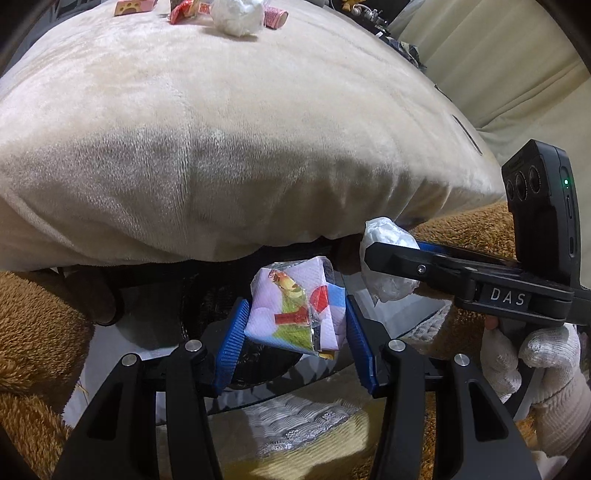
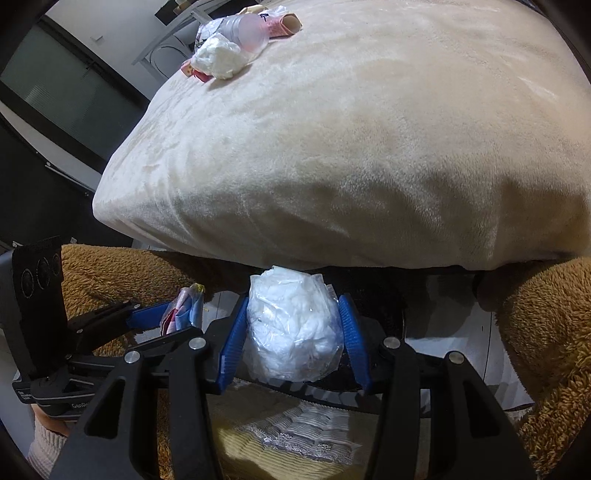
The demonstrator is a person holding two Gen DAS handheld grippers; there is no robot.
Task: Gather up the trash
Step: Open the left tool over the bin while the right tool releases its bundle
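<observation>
White capitals "DAS" stand on a small black plate on the side of the right tool (image 1: pixel 391 258), as the left wrist view shows it. On the body of the left tool (image 2: pixel 177 314), low at the edge of the right wrist view, small white lettering starts "Gen" and then runs out of sight; the finer print beside it is too small to read.

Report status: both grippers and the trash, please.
Left gripper shut on wrapper. Right gripper shut on wad. More trash on cushion. Nothing blocking.

Beige plush cushion (image 1: pixel 240 147), white crumpled wad (image 1: pixel 238 14), wrappers (image 1: pixel 184 11) on top
</observation>
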